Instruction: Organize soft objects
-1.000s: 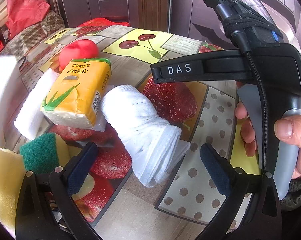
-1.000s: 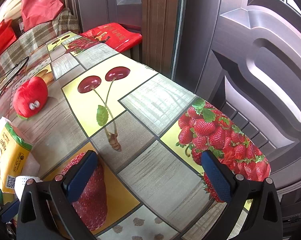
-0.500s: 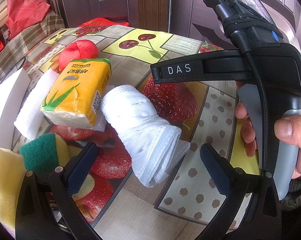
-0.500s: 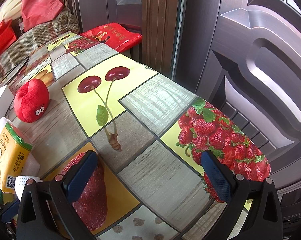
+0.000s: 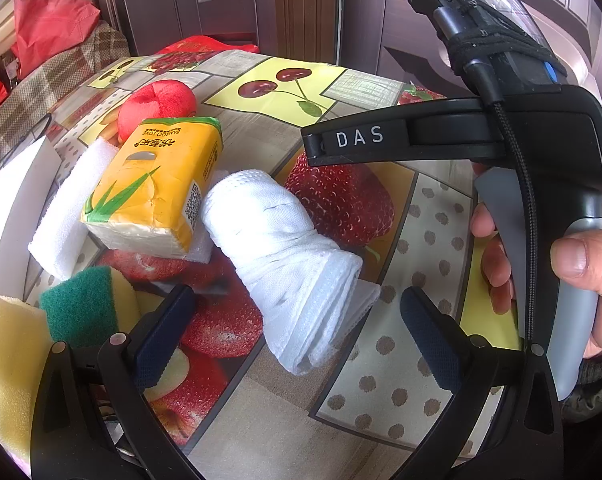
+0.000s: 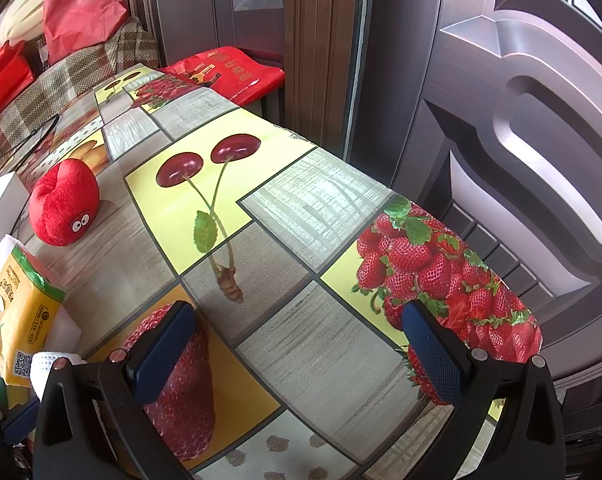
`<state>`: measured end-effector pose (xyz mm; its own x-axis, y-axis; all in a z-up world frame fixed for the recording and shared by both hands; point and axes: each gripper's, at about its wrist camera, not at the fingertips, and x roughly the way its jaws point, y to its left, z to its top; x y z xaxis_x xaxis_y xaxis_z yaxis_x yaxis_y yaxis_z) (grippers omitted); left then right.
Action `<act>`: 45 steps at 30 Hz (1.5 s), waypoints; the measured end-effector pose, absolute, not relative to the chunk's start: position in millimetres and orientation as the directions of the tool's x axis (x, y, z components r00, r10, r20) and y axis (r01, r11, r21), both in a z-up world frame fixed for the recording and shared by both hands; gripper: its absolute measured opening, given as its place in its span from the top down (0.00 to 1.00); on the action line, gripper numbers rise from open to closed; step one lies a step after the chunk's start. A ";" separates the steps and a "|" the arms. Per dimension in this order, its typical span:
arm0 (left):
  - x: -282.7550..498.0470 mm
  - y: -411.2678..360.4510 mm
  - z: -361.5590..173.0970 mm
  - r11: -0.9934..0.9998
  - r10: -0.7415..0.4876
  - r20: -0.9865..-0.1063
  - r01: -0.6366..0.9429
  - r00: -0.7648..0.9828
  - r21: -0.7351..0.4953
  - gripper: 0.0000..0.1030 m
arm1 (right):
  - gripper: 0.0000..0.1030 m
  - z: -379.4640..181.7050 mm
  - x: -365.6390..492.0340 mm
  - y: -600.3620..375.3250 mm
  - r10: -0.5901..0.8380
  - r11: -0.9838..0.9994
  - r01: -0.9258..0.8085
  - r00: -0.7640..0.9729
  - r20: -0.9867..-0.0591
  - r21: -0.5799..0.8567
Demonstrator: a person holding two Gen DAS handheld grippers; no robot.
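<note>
A rolled white towel (image 5: 285,256) lies on the fruit-print tablecloth (image 5: 401,360), its near end between the tips of my open left gripper (image 5: 297,332). A yellow tissue pack (image 5: 153,192) rests on a white sponge (image 5: 69,208) just left of the towel. A green-and-yellow scrub sponge (image 5: 85,304) and a yellow foam block (image 5: 5,360) lie at the near left. A red plush toy (image 5: 157,104) sits behind the pack; it also shows in the right wrist view (image 6: 65,208). My right gripper (image 6: 301,340) is open and empty above bare tablecloth (image 6: 301,248); its handle (image 5: 541,184) shows in the left wrist view.
A white box (image 5: 5,200) stands at the left edge of the table. A red bag (image 6: 225,76) lies past the far end, by a dark door (image 6: 521,120). A plaid-covered seat (image 6: 61,80) with red bags is at the back left. The table edge runs along the right.
The white box at the left has shifted back and away from the camera. The red plush toy has turned, so its eyes now face the right wrist view. Both grippers have stayed still.
</note>
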<state>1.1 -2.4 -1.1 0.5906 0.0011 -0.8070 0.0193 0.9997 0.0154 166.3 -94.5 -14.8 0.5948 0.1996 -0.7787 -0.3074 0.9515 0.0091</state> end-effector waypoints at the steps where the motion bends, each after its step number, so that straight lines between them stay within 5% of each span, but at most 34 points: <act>1: 1.1 -2.1 -1.1 1.000 0.000 -0.807 0.019 0.591 0.015 0.01 | 0.00 -14.7 166.2 -94.3 0.200 0.952 -0.307 0.595 -0.779 0.009; 8: -9.5 -8.4 6.0 0.998 -0.061 -0.791 0.050 0.609 -0.039 0.01 | 0.00 -14.7 166.5 -94.7 0.200 0.952 -0.307 0.594 -0.779 0.011; 14: -75.9 11.9 70.4 0.977 -0.186 -0.628 0.073 0.755 -0.201 0.00 | 0.00 -13.3 165.1 -98.3 0.221 0.950 -0.310 0.594 -0.773 0.033; 18: -134.1 62.9 98.2 0.982 -0.054 -0.554 -0.056 0.831 -0.180 0.00 | 0.00 -9.7 163.7 -108.6 0.292 0.940 -0.325 0.594 -0.749 0.109; 24: -192.9 124.0 77.0 0.961 0.072 -0.623 -0.222 0.779 -0.167 0.00 | 0.00 8.8 142.7 -120.1 0.695 0.693 -0.633 0.457 -0.555 0.346; 32: -186.4 81.1 25.3 0.997 0.053 -0.759 -0.077 0.648 0.005 0.06 | 0.00 23.8 80.9 -80.7 0.713 0.496 -0.864 0.345 -0.610 0.091; 35: -170.1 69.9 9.6 0.997 0.083 -0.798 -0.046 0.597 0.069 0.11 | 0.10 15.7 79.2 -65.7 0.681 0.476 -0.877 0.322 -0.658 0.063; 40: -162.6 82.5 -1.3 0.999 0.035 -0.821 -0.051 0.570 0.007 0.25 | 0.31 -1.5 83.0 -50.0 0.622 0.456 -0.888 0.265 -0.736 0.065; 45: -174.2 82.7 2.6 1.000 0.011 -0.812 -0.029 0.584 -0.007 0.52 | 0.59 -6.3 79.8 -45.3 0.603 0.439 -0.898 0.277 -0.748 0.021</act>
